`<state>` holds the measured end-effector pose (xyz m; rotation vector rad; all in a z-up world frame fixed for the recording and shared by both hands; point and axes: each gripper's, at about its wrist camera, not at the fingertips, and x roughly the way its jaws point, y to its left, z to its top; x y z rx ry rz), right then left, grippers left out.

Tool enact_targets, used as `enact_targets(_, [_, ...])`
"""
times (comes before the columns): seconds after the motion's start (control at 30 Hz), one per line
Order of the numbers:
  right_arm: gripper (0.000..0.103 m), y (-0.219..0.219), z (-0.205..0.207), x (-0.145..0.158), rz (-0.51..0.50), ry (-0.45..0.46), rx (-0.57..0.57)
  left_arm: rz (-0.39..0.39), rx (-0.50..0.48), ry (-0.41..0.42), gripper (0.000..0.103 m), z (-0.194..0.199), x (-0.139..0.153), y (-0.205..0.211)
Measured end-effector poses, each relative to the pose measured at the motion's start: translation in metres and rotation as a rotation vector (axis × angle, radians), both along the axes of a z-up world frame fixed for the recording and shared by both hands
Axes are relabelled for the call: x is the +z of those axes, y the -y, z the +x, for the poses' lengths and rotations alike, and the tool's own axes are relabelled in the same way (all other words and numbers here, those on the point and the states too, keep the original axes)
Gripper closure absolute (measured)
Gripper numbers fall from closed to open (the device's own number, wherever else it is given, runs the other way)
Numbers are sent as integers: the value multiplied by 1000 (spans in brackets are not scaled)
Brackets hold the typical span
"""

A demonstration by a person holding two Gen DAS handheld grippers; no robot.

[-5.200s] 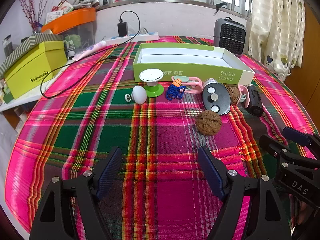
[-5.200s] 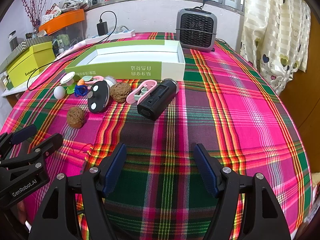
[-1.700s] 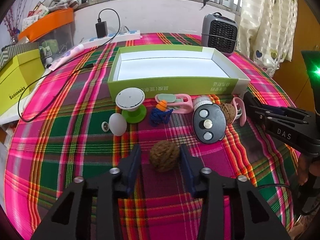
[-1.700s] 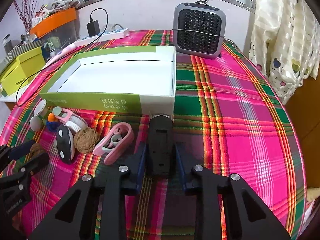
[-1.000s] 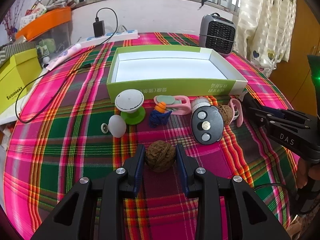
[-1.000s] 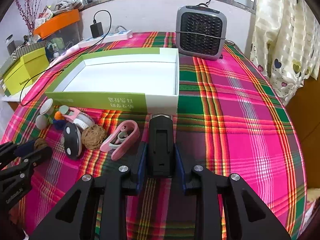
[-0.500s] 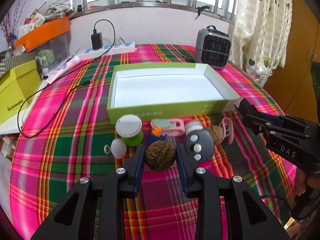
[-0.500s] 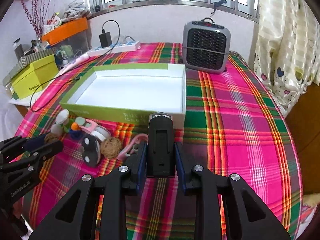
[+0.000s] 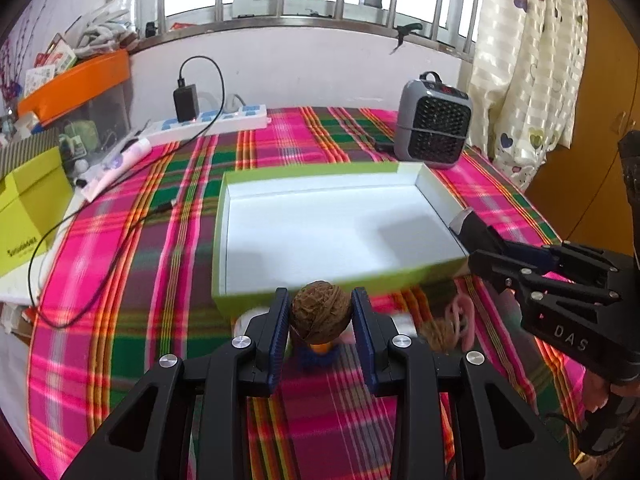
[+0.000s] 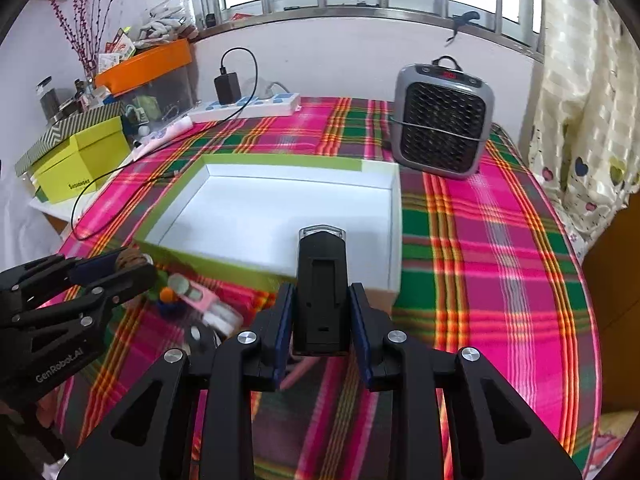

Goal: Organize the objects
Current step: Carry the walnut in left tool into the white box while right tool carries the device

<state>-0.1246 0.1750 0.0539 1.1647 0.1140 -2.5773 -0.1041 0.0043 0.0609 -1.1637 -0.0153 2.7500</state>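
Note:
My left gripper (image 9: 320,316) is shut on a brown walnut (image 9: 321,311), held in the air just before the near wall of the green-and-white box (image 9: 340,276). The box is empty, white inside. My right gripper (image 10: 321,312) is shut on a black oblong device (image 10: 322,292), lifted over the box's (image 10: 394,240) near right corner. In the right wrist view the left gripper (image 10: 132,260) with the walnut shows at the left. In the left wrist view the right gripper (image 9: 504,256) shows at the right, with the black device (image 9: 472,228) sticking out of it.
Small items lie on the plaid cloth before the box: a second walnut (image 9: 438,330), a pink clip (image 9: 462,314), a blue-and-orange toy (image 10: 170,298), a pink dispenser (image 10: 200,294). A grey heater (image 10: 442,118) stands behind the box. A power strip (image 9: 208,122), cable and yellow-green box (image 9: 28,204) are at the left.
Both grippers have risen off the cloth with their loads and moved toward the box. The walnut and the black device now hang at the box's near edge.

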Motion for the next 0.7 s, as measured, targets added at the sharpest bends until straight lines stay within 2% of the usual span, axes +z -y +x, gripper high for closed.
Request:
enact_targets(0.23, [75,13,-29,0,-9,22,22,12,17,10,74,-34,1,7])
enact_targets(0.7, [75,32,-88,-21,8,104,14,-33,6,48,74,-100,-10,8])
